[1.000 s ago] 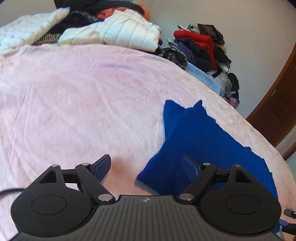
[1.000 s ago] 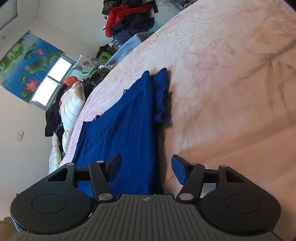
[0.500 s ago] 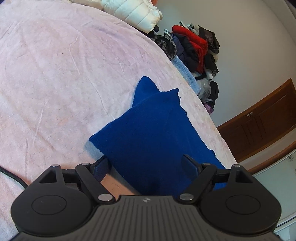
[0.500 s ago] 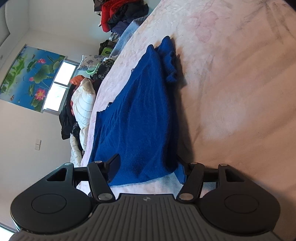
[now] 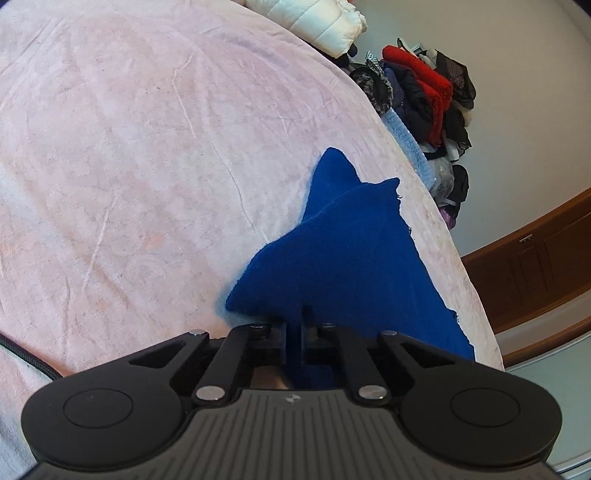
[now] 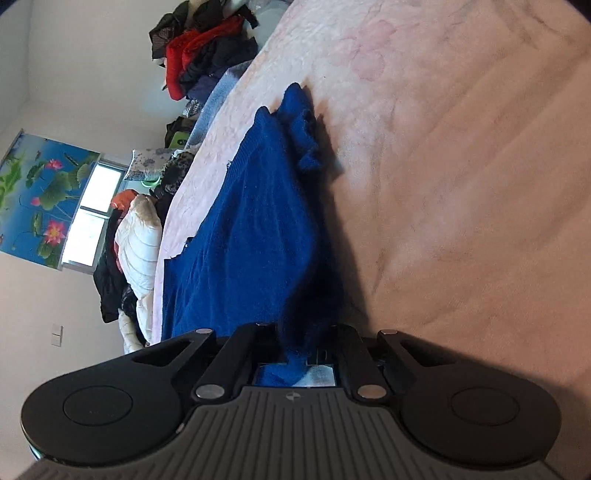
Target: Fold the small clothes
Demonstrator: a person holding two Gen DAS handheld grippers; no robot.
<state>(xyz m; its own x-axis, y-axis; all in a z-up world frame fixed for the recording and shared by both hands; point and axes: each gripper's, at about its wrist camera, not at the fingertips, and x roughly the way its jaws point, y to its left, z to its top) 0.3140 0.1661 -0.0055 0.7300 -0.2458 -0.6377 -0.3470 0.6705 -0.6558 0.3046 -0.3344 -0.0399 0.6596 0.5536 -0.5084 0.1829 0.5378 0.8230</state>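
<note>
A dark blue knit garment [image 5: 351, 254] lies on the pink bedspread [image 5: 140, 155], with its far end running to a point. My left gripper [image 5: 294, 325] is shut on its near edge, cloth pinched between the jaws. In the right wrist view the same blue garment [image 6: 258, 229] stretches away along the bed [image 6: 461, 166]. My right gripper [image 6: 297, 345] is shut on another part of its near edge, and a bunch of blue cloth rises between the fingers.
A pile of red, black and blue clothes [image 5: 424, 96] sits past the bed's far corner, also in the right wrist view [image 6: 207, 48]. A white puffy jacket [image 5: 317, 22] lies at the bed's far edge. A brown wooden door [image 5: 535, 266] stands right. A window [image 6: 92, 214] is at left.
Both grippers have moved onto the near edge of the blue garment and closed on it; a second ago both stood open above the bed.
</note>
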